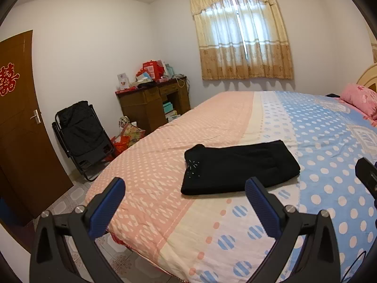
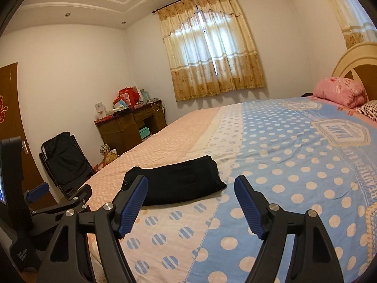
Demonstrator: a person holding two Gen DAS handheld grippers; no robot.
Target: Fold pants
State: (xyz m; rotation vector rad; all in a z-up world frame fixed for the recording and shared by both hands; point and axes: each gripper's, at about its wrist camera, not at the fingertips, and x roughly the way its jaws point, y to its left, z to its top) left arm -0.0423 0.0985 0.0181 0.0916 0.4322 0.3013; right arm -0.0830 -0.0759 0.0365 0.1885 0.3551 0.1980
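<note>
Door [image 1: 16,122] cut by left edge; desk clutter [image 1: 150,73] too small (boxes, maybe).

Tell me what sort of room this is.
A home bedroom, most likely: a large bed with a polka-dot cover and pink pillow, a curtained window, and a cluttered wooden desk in the corner.

Bedroom with white walls [image 1: 94,47].
Curtained window [image 1: 242,37] at 12 o'clock; wooden desk [image 1: 150,101] and brown door [image 1: 18,122] at 9 o'clock.
</note>
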